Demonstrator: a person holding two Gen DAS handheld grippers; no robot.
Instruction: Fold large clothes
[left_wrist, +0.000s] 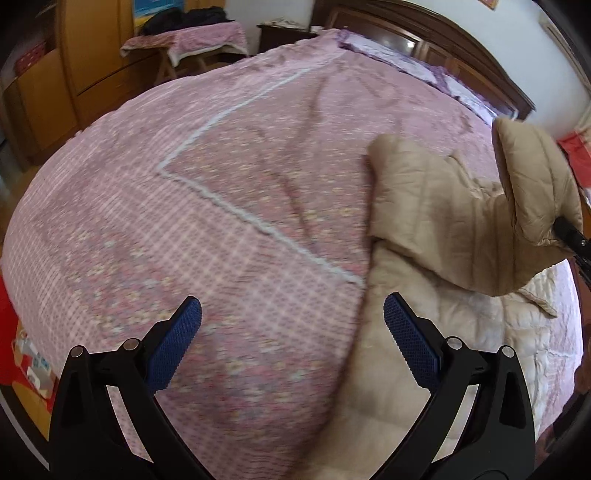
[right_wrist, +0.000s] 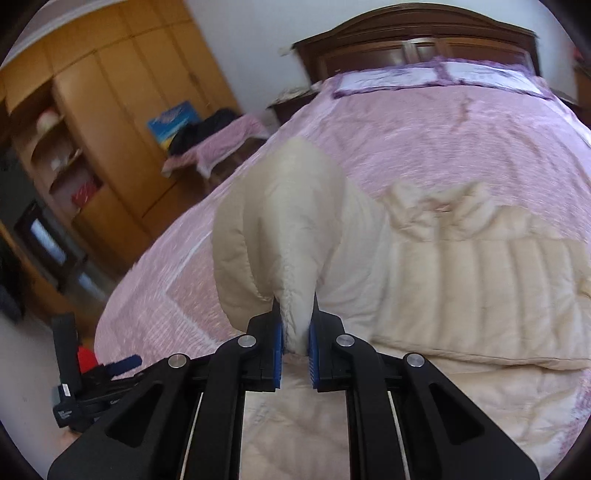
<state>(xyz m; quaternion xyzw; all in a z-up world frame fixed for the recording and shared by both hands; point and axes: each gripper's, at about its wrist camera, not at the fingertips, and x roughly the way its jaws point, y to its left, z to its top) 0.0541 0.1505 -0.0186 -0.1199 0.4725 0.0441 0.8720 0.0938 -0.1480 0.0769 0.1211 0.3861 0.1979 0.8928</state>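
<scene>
Overhead: beige jacket (right_wrist: 461, 280) on pink bedspread (left_wrist: 221, 221); wooden wardrobe (right_wrist: 122, 110) beyond.

White lettering on the left claw (right_wrist: 122, 363) body is too blurred to read.

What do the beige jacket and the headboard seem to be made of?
Beige jacket: probably padded synthetic shell, slight sheen; stitched puffy channels suggest filling. The right gripper pinches its sleeve. Headboard: looks like dark varnished wood, glossy with carved panels.
</scene>
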